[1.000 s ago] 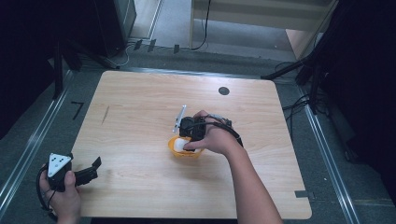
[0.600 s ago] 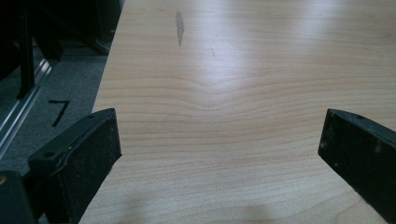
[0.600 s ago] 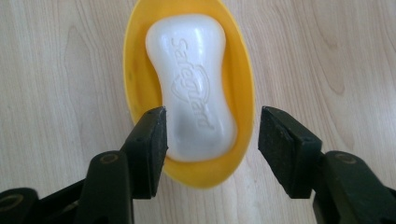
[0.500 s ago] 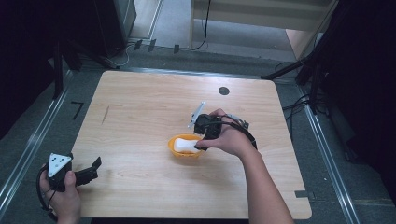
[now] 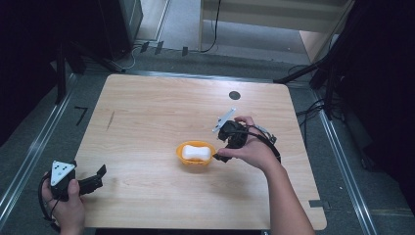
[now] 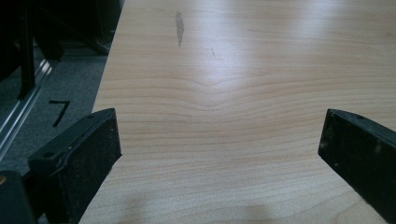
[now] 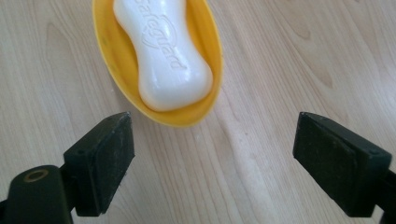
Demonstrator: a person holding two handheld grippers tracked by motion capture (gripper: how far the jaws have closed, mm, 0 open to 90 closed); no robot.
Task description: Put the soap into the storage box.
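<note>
My right hand-held gripper has just been opening and stands apart with nothing between its jaws, just beside the dish (yellow, mid-table) where the soap lies. My left hand-held gripper rests apart at the table's near-left corner.

1. Setting: a lab-style recording station, not a home.
2. Work surface: a bare light wooden table with a round cable port.
3. Floor: grey carpet with metal rails and black tape marks.
4. Surroundings: dark stands and trailing cables around the table.
</note>
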